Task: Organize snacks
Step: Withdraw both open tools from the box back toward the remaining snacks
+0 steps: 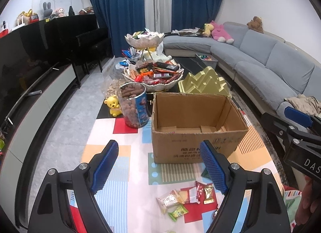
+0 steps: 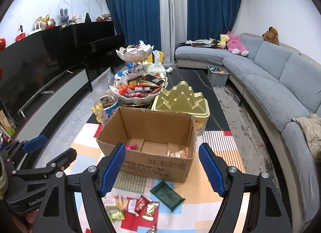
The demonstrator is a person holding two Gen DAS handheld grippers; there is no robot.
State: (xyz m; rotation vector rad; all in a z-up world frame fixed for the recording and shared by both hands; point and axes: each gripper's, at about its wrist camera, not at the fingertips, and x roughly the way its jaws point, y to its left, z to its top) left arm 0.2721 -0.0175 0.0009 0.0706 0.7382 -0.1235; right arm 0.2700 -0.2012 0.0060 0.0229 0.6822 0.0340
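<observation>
A living room with blue curtains and a grey sofa (image 2: 280,76) is seen, and a patchwork-coloured cloth (image 1: 120,152) is spread over the near end of a dark coffee table (image 2: 192,78). A cluster of small snack packets (image 2: 130,205) is scattered on the cloth at the near edge, just in front of an open cardboard box (image 2: 152,142); a dark green packet (image 2: 167,193) lies just beside them, closer to the box. A few packets are seen on the box floor. The left gripper (image 1: 160,166) is held above the cloth with its jaws spread wide and nothing between them. The right gripper (image 2: 162,168) is likewise wide apart and unloaded, near the box front. Behind the box stand a clear snack jar (image 1: 134,106), a yellow bear figurine (image 1: 114,105), a gold lidded container (image 2: 180,98) and a tiered dish (image 2: 138,84) heaped with snacks.
</observation>
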